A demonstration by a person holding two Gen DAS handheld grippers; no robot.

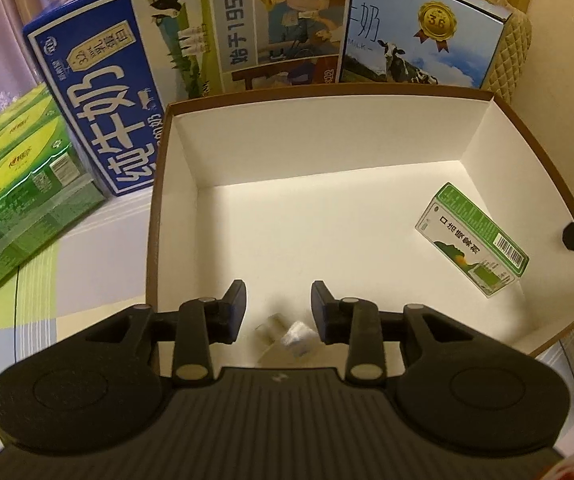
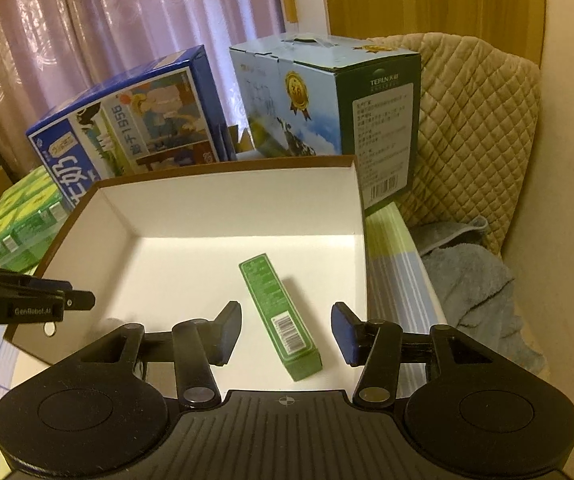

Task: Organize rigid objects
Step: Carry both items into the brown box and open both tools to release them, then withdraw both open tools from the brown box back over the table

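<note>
Green packs (image 1: 15, 184): stacked at far left on the striped cloth (image 1: 87, 272), outside the tray
Blue milk carton (image 1: 191, 60): lying on its side behind the tray's far-left corner
Tray (image 1: 319, 136): brown outside, white inside, open on top
Left gripper (image 1: 278, 306): jaws spread, low over the tray's near-left floor
Small silvery object (image 1: 283, 330): blurred, on the tray floor between the left pads, untouched
Pale blue milk box (image 2: 311, 96): upright behind the tray's far-right corner
Green box (image 2: 281, 316): flat on the tray floor, near right wall
Right gripper (image 2: 287, 334): jaws spread, either side of the green box, clear of both pads
</note>
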